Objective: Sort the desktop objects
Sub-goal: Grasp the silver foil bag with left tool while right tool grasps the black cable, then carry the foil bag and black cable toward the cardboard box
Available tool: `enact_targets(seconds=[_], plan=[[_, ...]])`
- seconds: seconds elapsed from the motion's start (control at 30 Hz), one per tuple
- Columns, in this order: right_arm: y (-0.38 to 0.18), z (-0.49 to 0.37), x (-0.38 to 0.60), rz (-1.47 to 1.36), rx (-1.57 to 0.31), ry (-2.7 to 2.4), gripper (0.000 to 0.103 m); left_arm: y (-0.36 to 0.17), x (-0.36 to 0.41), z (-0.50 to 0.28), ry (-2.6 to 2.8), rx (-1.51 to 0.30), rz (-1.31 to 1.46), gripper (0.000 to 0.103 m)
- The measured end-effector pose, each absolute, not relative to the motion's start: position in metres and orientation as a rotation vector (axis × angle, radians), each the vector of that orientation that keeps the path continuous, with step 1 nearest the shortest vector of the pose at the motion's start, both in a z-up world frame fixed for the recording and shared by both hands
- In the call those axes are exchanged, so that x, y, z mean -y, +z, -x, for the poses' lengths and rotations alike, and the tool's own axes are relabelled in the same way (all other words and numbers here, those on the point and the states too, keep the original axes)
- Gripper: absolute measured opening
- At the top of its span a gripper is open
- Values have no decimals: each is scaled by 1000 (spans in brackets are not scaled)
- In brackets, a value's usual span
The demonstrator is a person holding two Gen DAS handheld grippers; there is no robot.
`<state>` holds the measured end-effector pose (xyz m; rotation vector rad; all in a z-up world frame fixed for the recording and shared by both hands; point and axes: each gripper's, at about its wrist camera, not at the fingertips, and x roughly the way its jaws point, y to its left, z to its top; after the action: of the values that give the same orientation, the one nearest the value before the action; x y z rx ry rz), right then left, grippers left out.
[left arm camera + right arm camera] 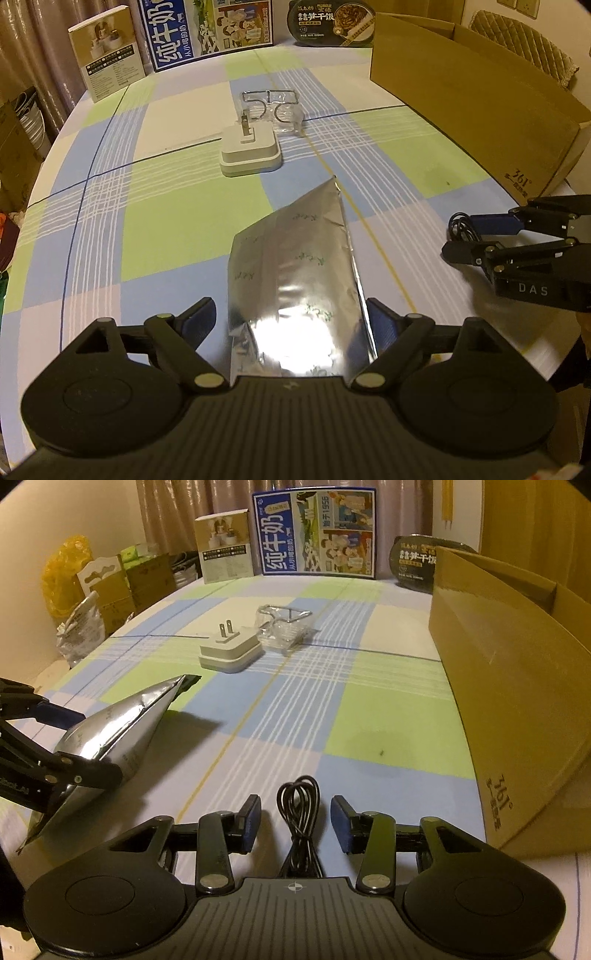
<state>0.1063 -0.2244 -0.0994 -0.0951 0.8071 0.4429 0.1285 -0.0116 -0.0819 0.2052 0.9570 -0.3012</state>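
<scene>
A silver foil pouch point(295, 273) lies between the fingers of my left gripper point(291, 325); the jaws stand wide with a gap on the left side, so it is open around the pouch. The pouch also shows in the right wrist view point(110, 731). A coiled black cable point(299, 805) lies on the tablecloth between the open fingers of my right gripper point(295, 823), not pinched; the cable also shows in the left wrist view point(461, 227). A white plug adapter point(251, 151) and a clear plastic holder point(277, 110) sit mid-table.
A large open cardboard box point(517, 686) stands along the right side. Upright at the back are a milk carton box point(317, 535), a small beige box point(225, 546) and a dark instant-rice bowl point(413, 565). Boxes and bags point(92, 590) crowd the left beyond the table edge.
</scene>
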Motion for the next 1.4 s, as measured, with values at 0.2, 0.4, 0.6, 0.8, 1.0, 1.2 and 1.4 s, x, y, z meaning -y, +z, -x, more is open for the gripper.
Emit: enact_targets(seconds=[0.2,0.4,0.6,0.8,1.0,1.2,1.4], plan=[[-100,-107,223,114,-798,444,35,-88,12,-137,-313,-975,-203,84],[-100,-108,223,128,-802,447,21,-93,11,-143,-317,-1018,-173,82],[-100,-105,221,140,-803,459,20,-96,7,-146,-317,-1078,-113,72],[-100,-103,220,135,-805,459,19,-93,2,-148,-317,-1095,-62,53],[-95,-98,222,119,-794,454,19,-89,-1,-143,-312,-1094,-37,50],[-85,-96,224,100,-772,445,18,-83,-2,-136,-309,-1084,-25,50],[-73,-95,226,86,-744,441,8,-69,0,-131,-315,-1061,-18,50]])
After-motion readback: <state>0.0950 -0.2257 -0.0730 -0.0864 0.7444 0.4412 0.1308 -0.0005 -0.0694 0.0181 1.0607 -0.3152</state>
